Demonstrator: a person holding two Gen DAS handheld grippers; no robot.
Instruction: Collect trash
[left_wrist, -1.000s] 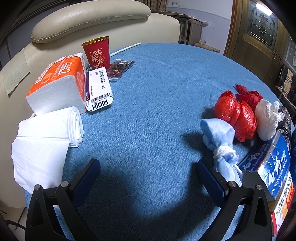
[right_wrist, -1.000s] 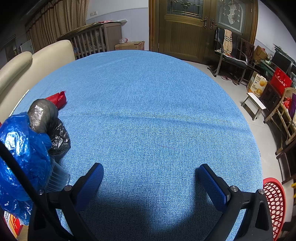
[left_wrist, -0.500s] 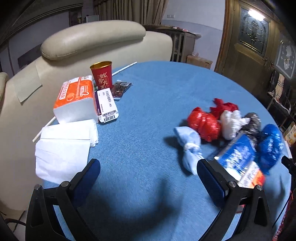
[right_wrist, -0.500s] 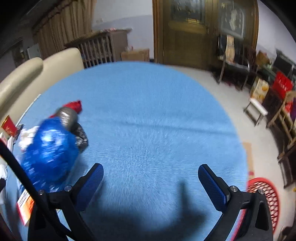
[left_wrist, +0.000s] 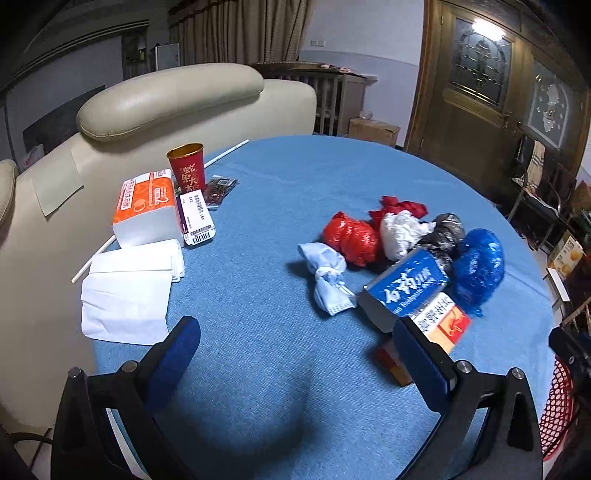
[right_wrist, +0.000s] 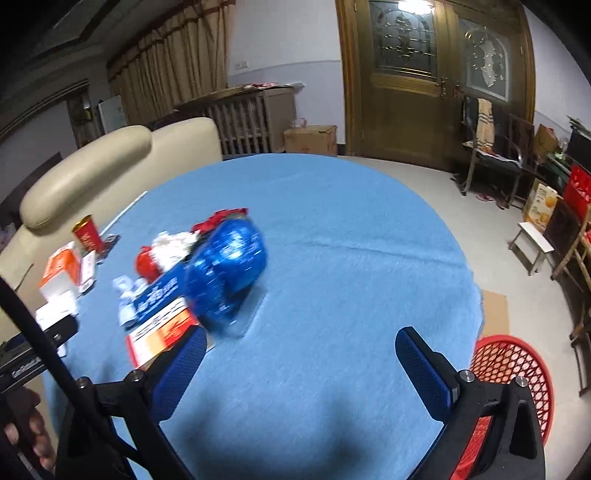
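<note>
left tongs (left_wrist: 295, 354) spread, empty | right tongs (right_wrist: 301, 356) spread, empty | red basket (right_wrist: 517, 363) beside table, contents unclear

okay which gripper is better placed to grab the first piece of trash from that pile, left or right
Probably the left. The left gripper is open and the pale blue wad lies just ahead between its fingers' lines. The right gripper, also open, faces bare tablecloth; the blue bag sits off to its left.
</note>
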